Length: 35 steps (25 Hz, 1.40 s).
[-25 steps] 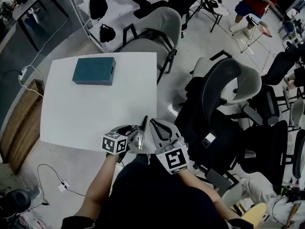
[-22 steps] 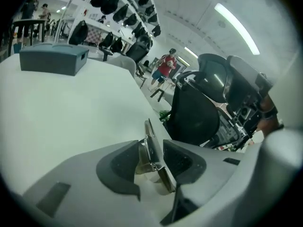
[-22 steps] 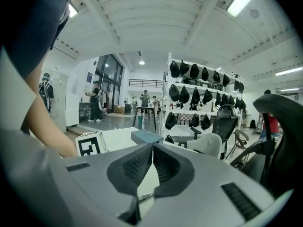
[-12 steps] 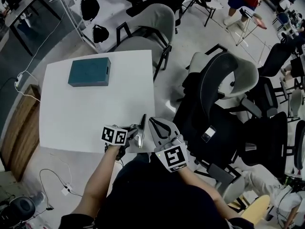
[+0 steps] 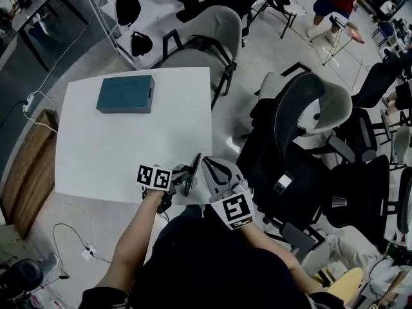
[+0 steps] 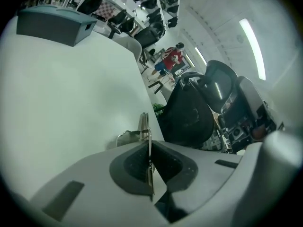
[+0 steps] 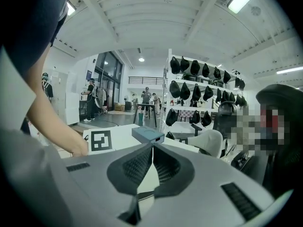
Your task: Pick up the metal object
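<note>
The left gripper (image 5: 185, 176) works at the near edge of the white square table (image 5: 122, 150), close to the table's right corner. Its jaws are closing to a tight pinch on the thin flat silvery metal object (image 6: 144, 125), which stands on edge between the dark pads, one pad against each flat face. The object's free end points out over the table. The right gripper (image 7: 152, 149) is just off the table's near right corner, its pads pressed together on nothing. A teal rectangular box (image 5: 125, 94) lies at the table's far left corner.
</note>
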Each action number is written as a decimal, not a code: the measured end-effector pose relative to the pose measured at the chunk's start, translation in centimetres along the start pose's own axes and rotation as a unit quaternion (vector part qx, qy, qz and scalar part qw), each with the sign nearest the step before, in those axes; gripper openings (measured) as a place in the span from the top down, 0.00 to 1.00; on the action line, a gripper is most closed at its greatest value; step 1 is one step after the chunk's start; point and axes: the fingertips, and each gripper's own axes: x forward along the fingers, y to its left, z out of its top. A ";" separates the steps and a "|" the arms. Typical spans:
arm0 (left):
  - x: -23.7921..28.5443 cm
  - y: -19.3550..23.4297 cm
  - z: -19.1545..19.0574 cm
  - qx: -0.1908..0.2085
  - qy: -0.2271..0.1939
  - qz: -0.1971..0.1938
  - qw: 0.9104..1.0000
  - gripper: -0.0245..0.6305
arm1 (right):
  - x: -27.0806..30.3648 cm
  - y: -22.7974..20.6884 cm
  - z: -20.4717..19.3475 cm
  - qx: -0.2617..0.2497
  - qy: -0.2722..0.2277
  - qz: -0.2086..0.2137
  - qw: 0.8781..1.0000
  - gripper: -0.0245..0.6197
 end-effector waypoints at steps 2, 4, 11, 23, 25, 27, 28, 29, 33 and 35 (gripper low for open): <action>-0.4 -0.1 0.3 0.007 -0.014 0.009 1.000 0.93 | 0.0 0.1 0.0 0.003 -0.001 0.003 1.000 0.92; -0.9 -0.3 0.8 0.019 -0.031 0.023 0.999 0.93 | 0.0 0.2 0.0 0.003 -0.002 0.007 1.000 0.92; -4.1 -2.5 4.2 0.057 -0.123 0.058 0.989 0.93 | 0.1 0.3 0.5 -0.002 -0.008 0.016 1.000 0.92; -14.4 -10.9 12.1 0.188 -0.343 0.152 0.908 0.93 | -0.4 -2.0 5.7 -0.009 -0.070 -0.016 0.997 0.92; -16.3 -12.6 13.1 0.213 -0.375 0.170 0.886 0.93 | -0.7 -2.5 7.3 -0.014 -0.089 -0.024 0.996 0.92; -18.0 -14.1 14.0 0.242 -0.402 0.191 0.862 0.93 | -1.0 -3.2 8.7 -0.027 -0.109 -0.031 0.993 0.92; -18.8 -14.9 14.4 0.256 -0.414 0.202 0.850 0.93 | -1.2 -3.5 9.4 -0.032 -0.118 -0.036 0.992 0.92; -19.5 -15.6 14.7 0.268 -0.426 0.211 0.838 0.93 | -1.4 -3.8 10.2 -0.038 -0.129 -0.040 0.990 0.92; -22.4 -18.1 15.7 0.291 -0.466 0.229 0.804 0.93 | -2.7 -5.0 13.7 -0.056 -0.178 -0.056 0.981 0.92; -23.6 -19.2 16.2 0.295 -0.484 0.232 0.791 0.93 | -3.5 -5.6 15.4 -0.055 -0.196 -0.063 0.977 0.92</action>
